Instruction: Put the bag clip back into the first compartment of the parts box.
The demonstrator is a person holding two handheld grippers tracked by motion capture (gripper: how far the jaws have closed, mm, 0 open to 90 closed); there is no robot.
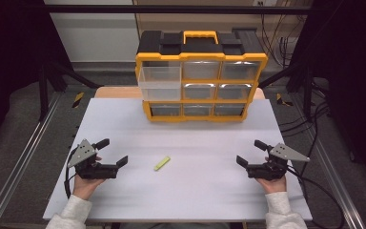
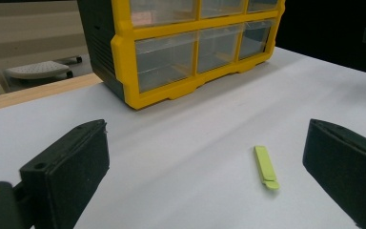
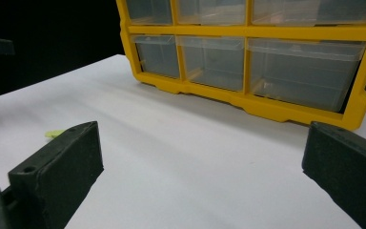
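White tabletop (image 1: 195,186); yellow-and-black drawer organiser (image 1: 200,76), clear top-left drawer (image 1: 160,82) pulled out. Lime-green flat plastic clip (image 1: 162,163) untouched. Left gripper (image 1: 113,153), right gripper (image 1: 249,153) spread, empty. Presumably nothing begun.

A white table top (image 1: 195,191) is seen, laid over a wooden board (image 1: 116,92) exposed at the far edge. A yellow and black drawer organiser (image 1: 201,76) with a yellow carry handle (image 1: 200,36) stands upright at the far side. Nine clear drawers are counted; the upper left drawer (image 1: 160,83) is pulled out. A small yellow-green clip (image 1: 162,163) lies flat near the middle, well apart from the organiser. Cables (image 1: 314,119) are noted at the right.
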